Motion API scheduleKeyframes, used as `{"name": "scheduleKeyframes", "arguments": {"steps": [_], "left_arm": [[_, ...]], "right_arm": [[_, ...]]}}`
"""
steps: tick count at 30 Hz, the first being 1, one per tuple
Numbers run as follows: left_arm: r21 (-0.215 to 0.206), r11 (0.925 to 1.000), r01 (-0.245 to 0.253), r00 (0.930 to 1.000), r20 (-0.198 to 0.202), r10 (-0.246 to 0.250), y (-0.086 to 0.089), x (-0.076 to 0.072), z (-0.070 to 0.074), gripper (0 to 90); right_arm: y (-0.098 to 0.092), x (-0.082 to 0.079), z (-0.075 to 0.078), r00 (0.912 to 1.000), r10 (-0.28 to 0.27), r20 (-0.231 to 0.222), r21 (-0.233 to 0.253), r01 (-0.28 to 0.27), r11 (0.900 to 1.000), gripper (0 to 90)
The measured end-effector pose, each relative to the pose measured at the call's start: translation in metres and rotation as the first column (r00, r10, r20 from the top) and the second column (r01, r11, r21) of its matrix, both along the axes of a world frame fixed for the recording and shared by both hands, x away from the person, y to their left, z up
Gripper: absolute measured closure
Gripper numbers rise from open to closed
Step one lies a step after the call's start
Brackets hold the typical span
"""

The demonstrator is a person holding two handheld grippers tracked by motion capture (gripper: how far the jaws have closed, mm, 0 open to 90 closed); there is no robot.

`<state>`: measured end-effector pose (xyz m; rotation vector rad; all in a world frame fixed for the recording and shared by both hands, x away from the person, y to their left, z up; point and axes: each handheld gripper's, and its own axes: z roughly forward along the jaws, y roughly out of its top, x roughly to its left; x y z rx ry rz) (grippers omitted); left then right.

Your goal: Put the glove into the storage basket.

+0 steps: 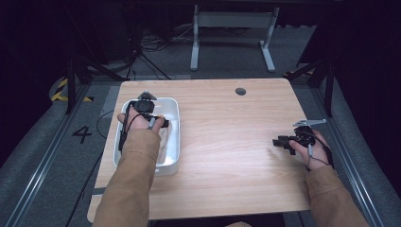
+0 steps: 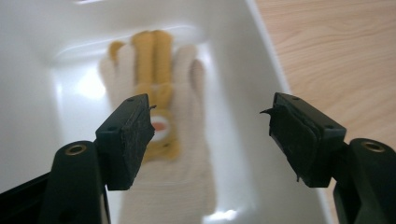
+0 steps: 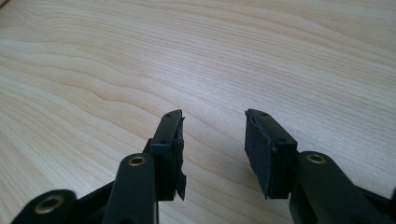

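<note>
White tub holds one glove.

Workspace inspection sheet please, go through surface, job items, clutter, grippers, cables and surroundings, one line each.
Surface: light wooden table, round dark grommet hole near the far edge.
Job's things: white plastic tub at the table's left; a cream and mustard knitted glove lies flat inside.
Clutter: nothing seen.
Grippers: left gripper open, poised over the glove; right gripper open, over bare wood at the table's right.
Cables: a thin cable trails from the left gripper; loose cables on the floor beyond.
Surroundings: grey carpet, white table legs behind, floor marking "4".
</note>
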<state>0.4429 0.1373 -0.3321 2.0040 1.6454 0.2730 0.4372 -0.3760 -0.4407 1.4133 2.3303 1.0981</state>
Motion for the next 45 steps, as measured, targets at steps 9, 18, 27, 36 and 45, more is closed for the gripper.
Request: {"name": "scheduleKeyframes", "arguments": {"steps": [9, 18, 27, 36, 45], "left_arm": [[-0.084, 0.9701, 0.228, 0.9655, 0.149, -0.214, -0.034, -0.021, 0.012, 30.5], [-0.094, 0.8978, 0.430, 0.8893, 0.215, -0.404, -0.067, -0.046, 0.003, 31.7], [-0.107, 0.8194, 0.563, 0.8093, 0.271, -0.521, -0.091, -0.069, -0.021, 31.0], [-0.089, 0.7605, 0.643, 0.7541, 0.245, -0.609, -0.100, -0.081, -0.062, 30.0], [-0.071, 0.7197, 0.691, 0.7172, 0.196, -0.669, -0.110, -0.083, -0.093, 29.0]], "right_arm": [[-0.002, -0.004, 0.002, 0.9999, 0.006, 0.009, 0.005, -0.006, 1.000, 57.6], [-0.008, -0.010, 0.003, 0.9999, 0.009, 0.012, 0.006, -0.009, 1.000, 57.6], [-0.007, -0.013, 0.004, 0.9994, 0.029, 0.017, -0.009, -0.029, 1.000, 57.5], [0.001, -0.013, 0.001, 0.9978, 0.064, 0.016, -0.030, -0.063, 0.998, 57.4], [0.011, -0.012, -0.003, 0.9955, 0.094, 0.011, -0.049, -0.093, 0.994, 57.3]]}}
